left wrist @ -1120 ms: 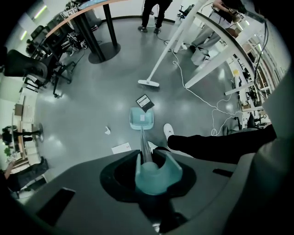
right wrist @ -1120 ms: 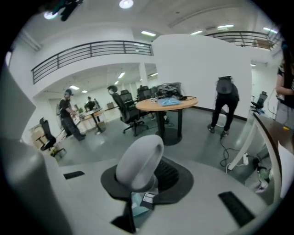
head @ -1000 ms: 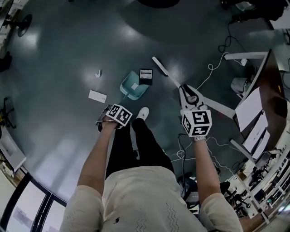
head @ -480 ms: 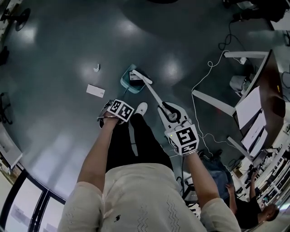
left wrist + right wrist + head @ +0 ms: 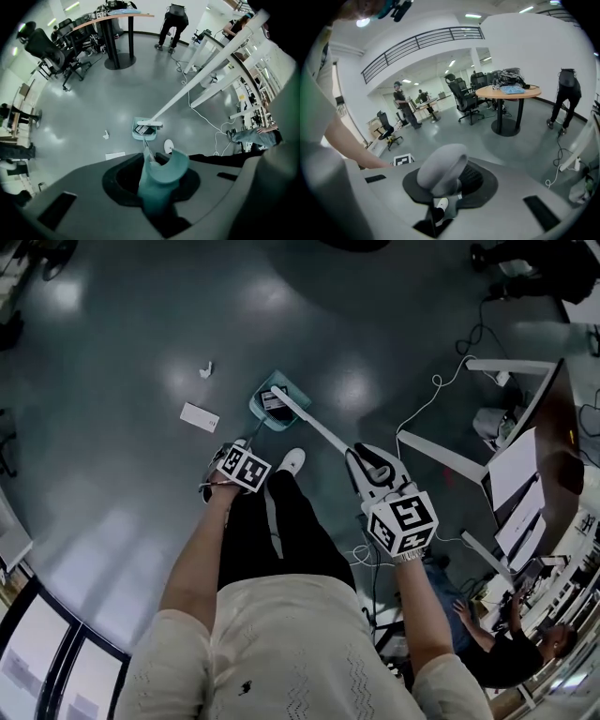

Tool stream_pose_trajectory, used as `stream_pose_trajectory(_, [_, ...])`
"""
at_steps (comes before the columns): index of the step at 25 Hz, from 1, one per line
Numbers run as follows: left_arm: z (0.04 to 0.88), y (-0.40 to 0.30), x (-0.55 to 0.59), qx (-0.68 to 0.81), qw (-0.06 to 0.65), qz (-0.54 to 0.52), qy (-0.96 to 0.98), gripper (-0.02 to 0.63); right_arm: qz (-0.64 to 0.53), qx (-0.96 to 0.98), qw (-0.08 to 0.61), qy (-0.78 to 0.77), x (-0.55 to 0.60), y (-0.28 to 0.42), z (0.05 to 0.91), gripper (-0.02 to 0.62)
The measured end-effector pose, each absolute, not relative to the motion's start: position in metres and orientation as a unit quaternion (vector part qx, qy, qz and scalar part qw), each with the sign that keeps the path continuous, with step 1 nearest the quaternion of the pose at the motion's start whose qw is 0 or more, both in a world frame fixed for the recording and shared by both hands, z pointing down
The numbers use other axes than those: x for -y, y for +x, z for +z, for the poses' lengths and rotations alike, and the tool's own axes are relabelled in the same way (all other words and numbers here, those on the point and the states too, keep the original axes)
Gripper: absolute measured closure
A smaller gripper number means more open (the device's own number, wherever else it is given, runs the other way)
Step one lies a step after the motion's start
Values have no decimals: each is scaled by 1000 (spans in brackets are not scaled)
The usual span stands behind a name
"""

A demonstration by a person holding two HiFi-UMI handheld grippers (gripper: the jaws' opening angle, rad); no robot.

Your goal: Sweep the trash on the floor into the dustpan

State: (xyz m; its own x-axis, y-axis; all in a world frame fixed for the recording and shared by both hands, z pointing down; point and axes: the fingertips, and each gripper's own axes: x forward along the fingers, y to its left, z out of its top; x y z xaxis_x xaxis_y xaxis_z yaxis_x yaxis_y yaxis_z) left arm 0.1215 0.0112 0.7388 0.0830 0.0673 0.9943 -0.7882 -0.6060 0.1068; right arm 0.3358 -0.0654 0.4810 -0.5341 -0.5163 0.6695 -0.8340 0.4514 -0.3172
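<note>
**Broom at the pan mouth; loose trash lies off to the left**

The grey floor (image 5: 112, 474) takes up most of the head view. The broom (image 5: 319, 427) crosses it on a long slant, from the right tool (image 5: 442, 182) up and left to the dustpan (image 5: 262, 412). The right tool is clamped on the grey grip at the top of the broom. Its arm is held forward and bent, with the marker cube facing up.

The broom head rests at the open mouth of the pan, touching it or just short of it (the views do not settle which). The pan sits flat on the floor ahead of the person's white shoe (image 5: 293, 462), and a dark-and-white flat piece (image 5: 273, 400) lies inside it.

The left tool (image 5: 157, 177) is closed round the teal handle (image 5: 168, 164). That arm reaches straight down and forward, just left of the shoe.

Two pieces remain outside the pan, both to its left and well apart from the broom head. A white card (image 5: 200, 416) lies near the pan, its long axis running roughly left to right. A small crumpled scrap (image 5: 205, 369) lies farther out, beyond the card.

By my reading, the broom has to swing out left past both pieces and draw them rightward, or else the pan must turn its mouth toward them. The left arm is the nearer one, but the right holds the broom.
</note>
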Motion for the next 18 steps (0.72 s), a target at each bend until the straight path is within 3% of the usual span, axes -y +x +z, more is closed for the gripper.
stream_pose_trajectory(9, [712,74,-65,340,379,563,651,517,371,789,177,457,102,356,437,522])
stream_pose_trajectory(18, [690,-26,-133,353,362,530,681,517,319,812,173,458,103,277,365,522])
